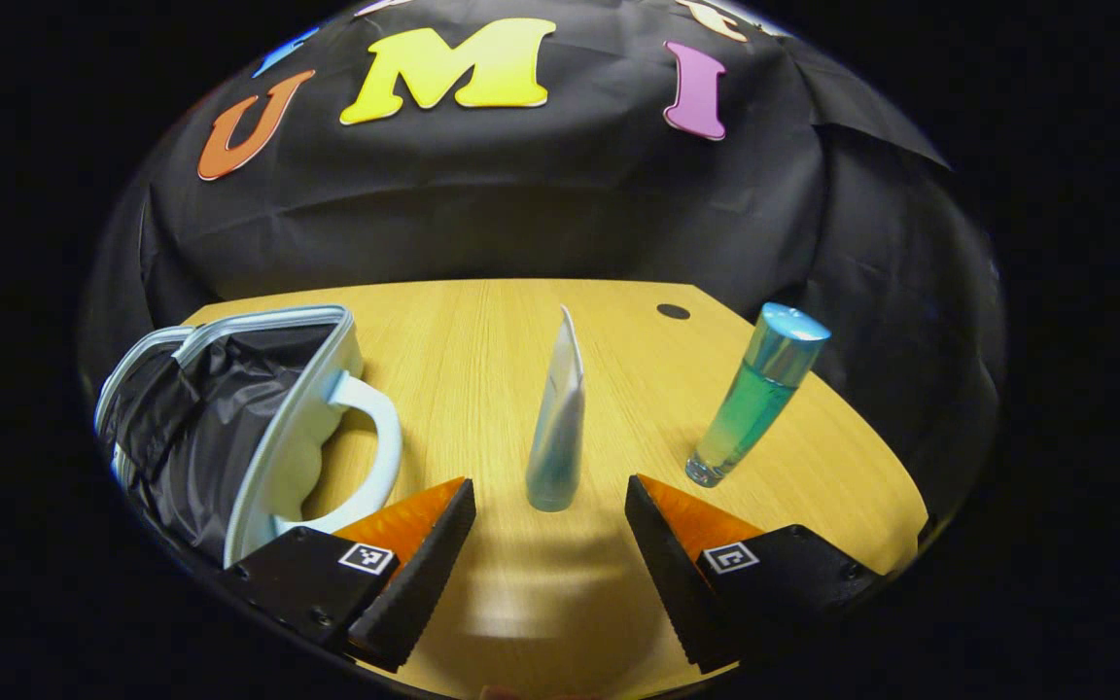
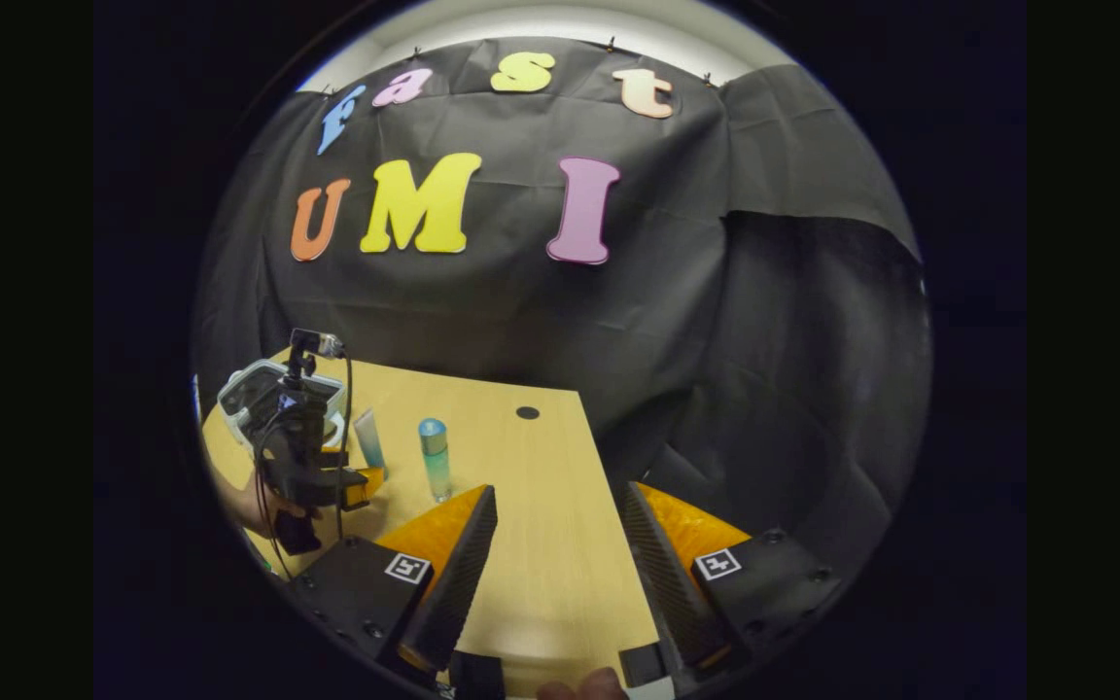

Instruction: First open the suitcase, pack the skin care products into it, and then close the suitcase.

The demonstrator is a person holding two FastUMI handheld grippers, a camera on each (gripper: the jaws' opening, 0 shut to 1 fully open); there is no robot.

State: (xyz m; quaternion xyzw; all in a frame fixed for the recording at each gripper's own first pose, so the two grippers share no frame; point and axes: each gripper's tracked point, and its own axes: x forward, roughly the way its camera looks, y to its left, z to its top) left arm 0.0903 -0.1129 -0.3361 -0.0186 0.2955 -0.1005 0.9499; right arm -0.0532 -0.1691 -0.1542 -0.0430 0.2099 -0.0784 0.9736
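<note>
In the left gripper view the left gripper [image 1: 550, 544] hangs low over the wooden table [image 1: 482, 340] with its two fingers spread wide apart and nothing between them. Just ahead of the gap, at twelve o'clock from the fingertips, a pale squeeze tube [image 1: 558, 418] stands on its cap end, its long axis upright and its flat crimped tip pointing straight up. It touches neither finger. Off at about two o'clock from the tube stands a slim bottle [image 1: 759, 394] of green liquid with a shiny blue cap; its long axis runs bottom to top, and in this curved picture it appears to lean toward one o'clock, cap uppermost. Tube and bottle stand apart from each other.

At nine o'clock from the tube lies the small light-blue suitcase [image 1: 259, 428], open, its dark lining showing and its handle [image 1: 380, 452] arching toward the tube.

In the right gripper view the right gripper [image 2: 560, 559] sits near the table's right edge, fingers likewise parted and bare. Away at ten o'clock from it, the left gripper [image 2: 361, 486], held in a hand [image 2: 249, 506], reaches toward the tube [image 2: 368, 439], with the bottle [image 2: 435, 457] beside it and the suitcase [image 2: 259, 389] behind.
</note>
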